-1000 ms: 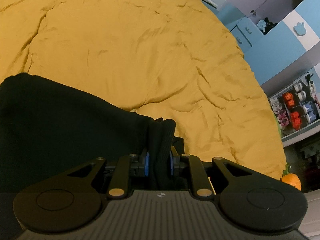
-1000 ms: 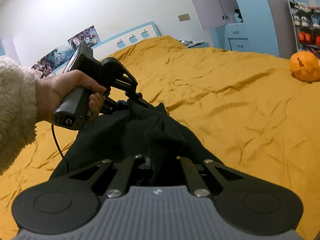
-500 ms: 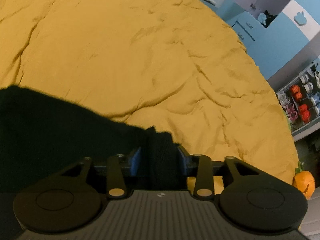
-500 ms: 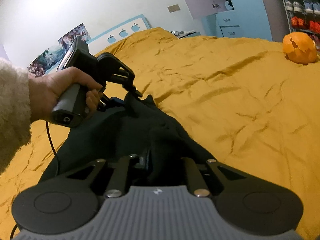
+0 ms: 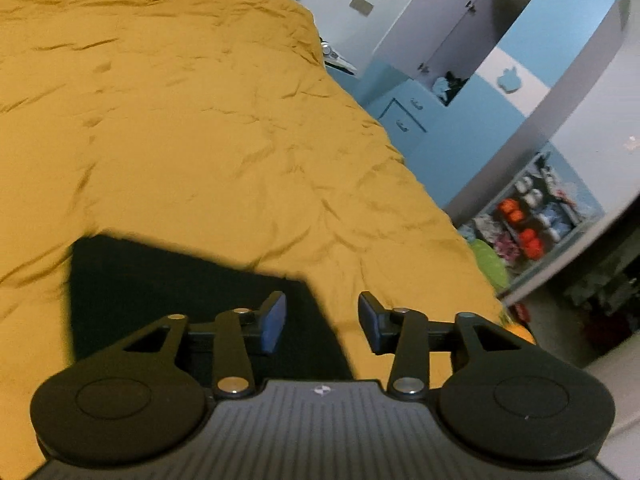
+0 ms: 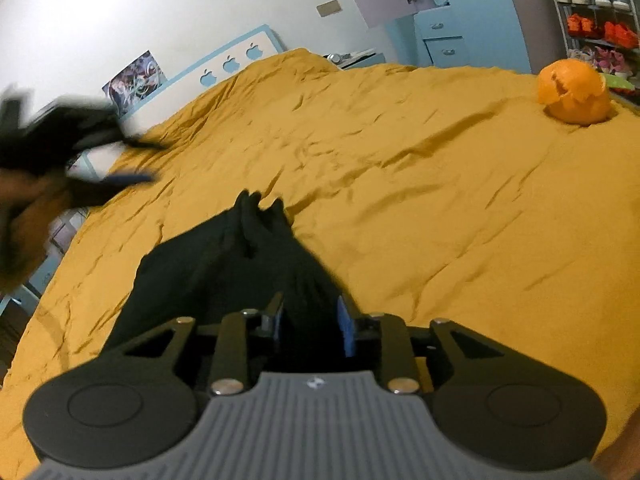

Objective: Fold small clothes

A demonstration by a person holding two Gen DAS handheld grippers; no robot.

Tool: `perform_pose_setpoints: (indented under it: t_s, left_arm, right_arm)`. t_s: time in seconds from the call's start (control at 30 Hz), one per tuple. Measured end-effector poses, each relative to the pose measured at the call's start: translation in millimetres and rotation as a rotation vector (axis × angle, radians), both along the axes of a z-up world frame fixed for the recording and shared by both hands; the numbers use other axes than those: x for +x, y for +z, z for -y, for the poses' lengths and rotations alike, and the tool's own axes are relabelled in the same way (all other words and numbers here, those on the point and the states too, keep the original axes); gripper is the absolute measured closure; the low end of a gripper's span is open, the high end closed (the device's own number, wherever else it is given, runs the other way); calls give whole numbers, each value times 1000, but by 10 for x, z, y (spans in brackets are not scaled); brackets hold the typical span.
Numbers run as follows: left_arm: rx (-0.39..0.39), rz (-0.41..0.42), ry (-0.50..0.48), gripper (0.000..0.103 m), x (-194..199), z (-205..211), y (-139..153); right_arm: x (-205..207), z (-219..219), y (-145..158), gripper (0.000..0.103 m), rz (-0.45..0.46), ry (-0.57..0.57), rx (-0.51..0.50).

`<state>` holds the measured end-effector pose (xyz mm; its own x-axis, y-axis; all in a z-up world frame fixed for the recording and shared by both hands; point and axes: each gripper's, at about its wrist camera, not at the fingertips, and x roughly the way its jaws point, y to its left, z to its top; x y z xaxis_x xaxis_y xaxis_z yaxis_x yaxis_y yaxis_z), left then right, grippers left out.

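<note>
A black garment (image 5: pixel 180 292) lies folded flat on the mustard bedspread (image 5: pixel 200 140). My left gripper (image 5: pixel 322 322) is open and empty just above the garment's right corner. In the right wrist view the garment (image 6: pixel 224 264) stretches away from me with a bunched peak at its far end. My right gripper (image 6: pixel 310 322) has its jaws parted, with the near edge of the cloth lying between the blue pads. The left gripper (image 6: pixel 80 152) shows as a blur at the far left, lifted clear of the cloth.
An orange pumpkin (image 6: pixel 574 92) sits on the bed at the far right. A blue wardrobe (image 5: pixel 500 92) and a shoe shelf (image 5: pixel 532 224) stand past the bed's right edge. The headboard (image 6: pixel 228 66) is at the far end.
My left gripper opened, let go of the garment and lifted away to the left. My right gripper's jaws parted too, and the cloth dropped flat onto the bed.
</note>
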<state>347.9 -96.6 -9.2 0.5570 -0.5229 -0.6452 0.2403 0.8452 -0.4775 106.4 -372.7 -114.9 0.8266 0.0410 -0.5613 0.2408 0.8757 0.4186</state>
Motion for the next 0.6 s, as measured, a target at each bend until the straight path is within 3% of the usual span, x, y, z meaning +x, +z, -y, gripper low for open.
perform_pose_setpoints:
  t_s: [0.13, 0.3, 0.47, 0.6]
  left_arm:
    - [-47, -44, 36, 40, -714, -671, -69]
    - [-146, -138, 129, 40, -1359, -1180, -536]
    - [-307, -216, 201, 40, -1580, -1376, -982]
    - [-399, -277, 203, 40, -1540, -1398, -1217]
  right_arm:
    - [59, 218, 190, 71, 62, 34, -50]
    - [796, 345, 357, 64, 171, 311, -103]
    - [1742, 228, 364, 64, 86, 479, -55]
    - [2293, 46, 209, 64, -19, 489, -38]
